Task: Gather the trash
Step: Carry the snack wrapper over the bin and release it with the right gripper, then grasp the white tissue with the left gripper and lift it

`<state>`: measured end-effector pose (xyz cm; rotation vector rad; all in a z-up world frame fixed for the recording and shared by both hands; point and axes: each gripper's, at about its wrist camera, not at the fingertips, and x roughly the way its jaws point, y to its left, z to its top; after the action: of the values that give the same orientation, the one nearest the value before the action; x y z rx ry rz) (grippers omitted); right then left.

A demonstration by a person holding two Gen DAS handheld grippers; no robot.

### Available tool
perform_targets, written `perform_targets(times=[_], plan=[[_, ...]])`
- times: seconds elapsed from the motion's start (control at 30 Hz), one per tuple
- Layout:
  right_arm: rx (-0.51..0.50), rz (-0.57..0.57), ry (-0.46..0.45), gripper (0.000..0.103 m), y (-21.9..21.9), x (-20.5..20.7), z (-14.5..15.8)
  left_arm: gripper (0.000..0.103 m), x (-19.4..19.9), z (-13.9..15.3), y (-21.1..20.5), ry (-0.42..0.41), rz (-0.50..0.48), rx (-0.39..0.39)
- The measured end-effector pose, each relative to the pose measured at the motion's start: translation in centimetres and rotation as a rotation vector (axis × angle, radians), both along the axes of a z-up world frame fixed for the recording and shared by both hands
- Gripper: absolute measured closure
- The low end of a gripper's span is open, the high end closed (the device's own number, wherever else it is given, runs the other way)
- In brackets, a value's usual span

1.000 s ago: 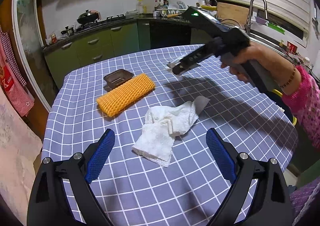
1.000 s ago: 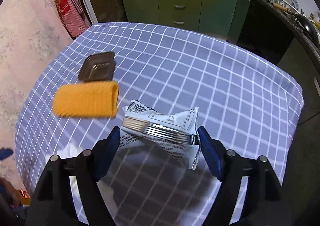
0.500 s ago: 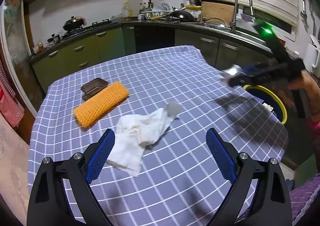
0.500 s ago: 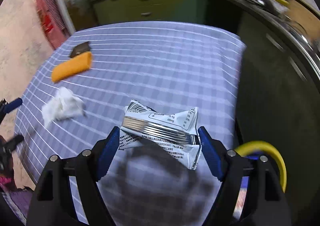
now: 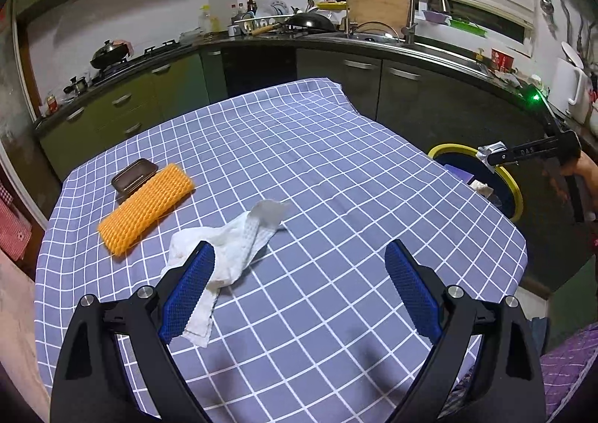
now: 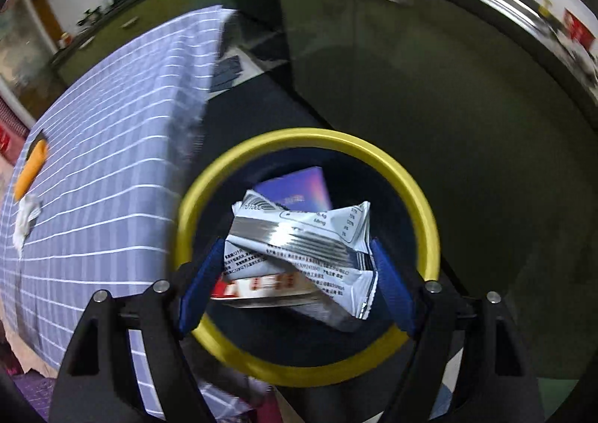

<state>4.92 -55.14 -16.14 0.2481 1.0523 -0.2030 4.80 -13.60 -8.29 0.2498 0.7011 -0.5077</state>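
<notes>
My right gripper (image 6: 298,247) hangs over the yellow-rimmed trash bin (image 6: 299,135), pointing down into it. A crumpled silver snack wrapper (image 6: 299,236) spans the gap between its blue pads, touching both, while the jaws are opening. In the left wrist view that gripper (image 5: 489,155) hovers above the bin (image 5: 452,150) beside the table. My left gripper (image 5: 299,251) stands open and holds nothing above the checked tablecloth (image 5: 317,161). A crumpled white paper towel (image 5: 231,247) lies at its left finger. An orange foam net (image 5: 145,210) and a brown plastic tray (image 5: 134,174) lie further left.
A purple box (image 6: 299,187) lies inside the bin. Dark green kitchen cabinets (image 5: 411,97) stand close behind the bin, with a sink and faucet (image 5: 422,0) above. A person's hand (image 5: 583,168) holds the right gripper at the right edge.
The right gripper carried the silver wrapper off the table, rightward, to above the yellow-rimmed bin. The left gripper drifted across the table, so the paper towel now lies at its left finger.
</notes>
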Motion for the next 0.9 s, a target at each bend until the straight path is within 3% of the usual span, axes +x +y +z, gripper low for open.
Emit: perform_targets(times=[0.07, 0.2, 0.37, 0.63, 0.9], plan=[[-0.005, -0.032, -0.002, 0.014, -0.9, 0.1, -0.5, 0.012, 0.0, 0.0, -0.1, 0.0, -0.003, 0.003], [0.006, -0.07, -0.027, 0.013, -1.3, 0.0, -0.6, 0.012, 0.1, -0.3, 0.0, 0.006, 0.001, 0.009], [0.025, -0.002, -0.083, 0.013, 2.0, -0.5, 0.7, 0.012, 0.9, -1.0, 0.9, 0.026, 0.03, 0.029], [0.057, 0.115, -0.151, 0.013, 6.7, -0.6, 2.5, 0.012, 2.6, -2.1, 5.6, 0.082, 0.085, -0.001], [0.074, 0.172, -0.152, 0.012, 9.1, -0.1, 2.6, 0.012, 6.6, -4.3, 6.6, 0.185, 0.075, -0.003]])
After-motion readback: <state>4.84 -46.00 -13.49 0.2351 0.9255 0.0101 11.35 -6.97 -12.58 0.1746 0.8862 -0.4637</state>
